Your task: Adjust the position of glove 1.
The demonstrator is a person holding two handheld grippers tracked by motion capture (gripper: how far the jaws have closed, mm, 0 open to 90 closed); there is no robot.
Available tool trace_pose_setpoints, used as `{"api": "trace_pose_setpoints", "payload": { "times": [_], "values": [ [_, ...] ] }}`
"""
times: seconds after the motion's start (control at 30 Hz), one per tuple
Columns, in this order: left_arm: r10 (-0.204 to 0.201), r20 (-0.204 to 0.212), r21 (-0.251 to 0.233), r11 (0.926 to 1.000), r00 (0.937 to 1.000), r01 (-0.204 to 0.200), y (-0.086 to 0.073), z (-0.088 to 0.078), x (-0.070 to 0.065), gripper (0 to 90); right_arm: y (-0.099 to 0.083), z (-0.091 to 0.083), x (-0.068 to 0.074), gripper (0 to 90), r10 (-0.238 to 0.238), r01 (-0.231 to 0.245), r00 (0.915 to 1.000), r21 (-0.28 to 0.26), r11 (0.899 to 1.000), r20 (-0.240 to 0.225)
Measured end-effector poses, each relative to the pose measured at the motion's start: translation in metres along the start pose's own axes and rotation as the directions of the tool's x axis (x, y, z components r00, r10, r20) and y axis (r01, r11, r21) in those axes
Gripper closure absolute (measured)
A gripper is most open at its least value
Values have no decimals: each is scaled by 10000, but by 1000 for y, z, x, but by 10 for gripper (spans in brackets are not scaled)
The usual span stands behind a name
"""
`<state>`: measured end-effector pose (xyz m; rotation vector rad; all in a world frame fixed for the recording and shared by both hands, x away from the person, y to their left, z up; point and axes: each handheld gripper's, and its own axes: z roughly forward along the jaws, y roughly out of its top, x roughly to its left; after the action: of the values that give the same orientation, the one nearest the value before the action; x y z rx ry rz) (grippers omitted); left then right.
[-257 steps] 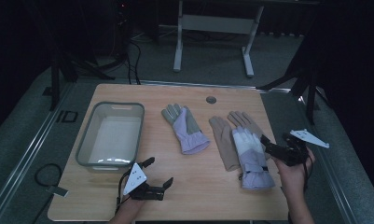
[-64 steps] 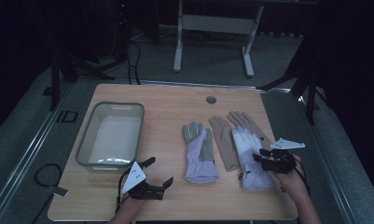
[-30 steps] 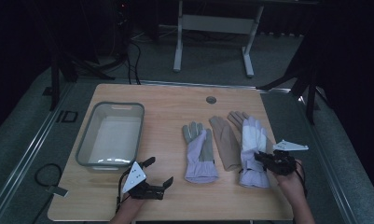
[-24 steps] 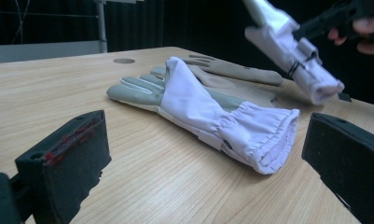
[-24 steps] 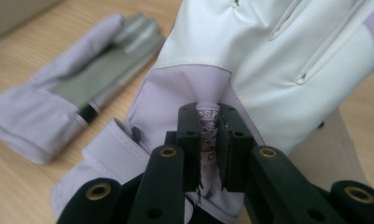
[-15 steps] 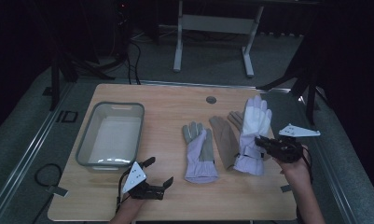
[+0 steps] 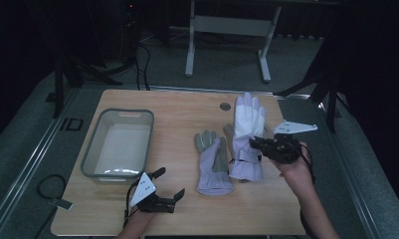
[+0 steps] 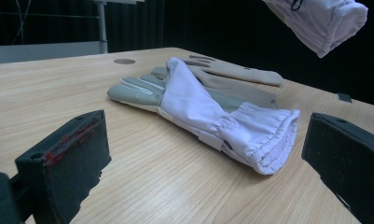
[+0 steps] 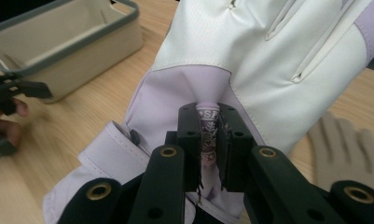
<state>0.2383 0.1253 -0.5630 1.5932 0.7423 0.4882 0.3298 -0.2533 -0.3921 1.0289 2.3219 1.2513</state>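
Observation:
A white and lavender glove (image 7: pixel 248 130) hangs lifted above the wooden table (image 7: pixel 177 107), its fingers pointing up and away. My right gripper (image 7: pixel 255 144) is shut on a pinch of its fabric near the wrist (image 9: pixel 208 133). A second lavender and grey glove (image 7: pixel 214 162) lies flat at the table's middle, cuff toward me (image 8: pixel 264 135). A tan glove (image 7: pixel 229 133) lies beside it, partly hidden behind the lifted one. My left gripper (image 7: pixel 169 182) rests open near the front edge, pointing at the flat glove, with nothing between its jaws (image 8: pixel 205 161).
A grey-rimmed translucent tray (image 7: pixel 118 115) stands on the left half of the table. A round cable hole (image 7: pixel 225 106) sits near the far edge. A desk frame (image 7: pixel 227 30) stands on the floor beyond the table.
My right gripper has risen and carried the white and lavender glove up off the table, so its fingers now stand upright. The left gripper and the other gloves have stayed put.

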Motion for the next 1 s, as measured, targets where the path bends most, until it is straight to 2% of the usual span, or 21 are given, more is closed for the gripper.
{"api": "trace_pose_setpoints", "payload": {
  "times": [0.03,0.17,0.2,0.23,0.33,0.5,0.57,0.6,0.73,0.77,0.9,1.0],
  "values": [
    [-12,-3,-15,10000,10000,12,0,0,0,7,3,13,12,811,91,-87,9998,208,9997,-174],
    [17,12,-20,10000,10000,-17,0,0,0,7,3,26,23,810,113,-102,9997,489,9988,-204],
    [-1,21,-30,10000,10000,2,0,0,0,7,0,37,31,811,152,-141,9998,732,9972,-148],
    [-5,24,-33,10000,10000,5,0,0,0,7,0,37,31,811,152,-141,9998,732,9972,-148],
    [-3,24,-41,10000,10000,3,0,0,0,7,-5,54,41,811,216,-218,9998,981,9949,34],
    [-15,23,-47,10000,10000,15,0,0,0,7,-10,67,48,811,461,-453,9989,1215,9916,-39],
    [1,20,-55,10000,10000,0,0,0,0,7,-13,74,50,811,405,-403,9992,1370,9898,11],
    [8,23,-48,10000,10000,-7,0,0,0,7,-16,82,50,811,382,-389,9992,1598,9864,76],
    [13,32,-35,10000,10000,-13,0,0,0,7,-18,93,50,810,420,-445,9990,1811,9824,178],
    [17,31,-31,10000,10000,-17,0,0,0,7,-20,100,50,810,323,-361,9992,1916,9808,229],
    [17,33,-28,10000,10000,-17,0,0,0,7,-23,110,48,809,231,-323,9987,2148,9761,452],
    [11,28,-33,10000,10000,-10,0,0,0,7,-28,120,45,808,372,-494,9977,2324,9714,566]
  ]
}}
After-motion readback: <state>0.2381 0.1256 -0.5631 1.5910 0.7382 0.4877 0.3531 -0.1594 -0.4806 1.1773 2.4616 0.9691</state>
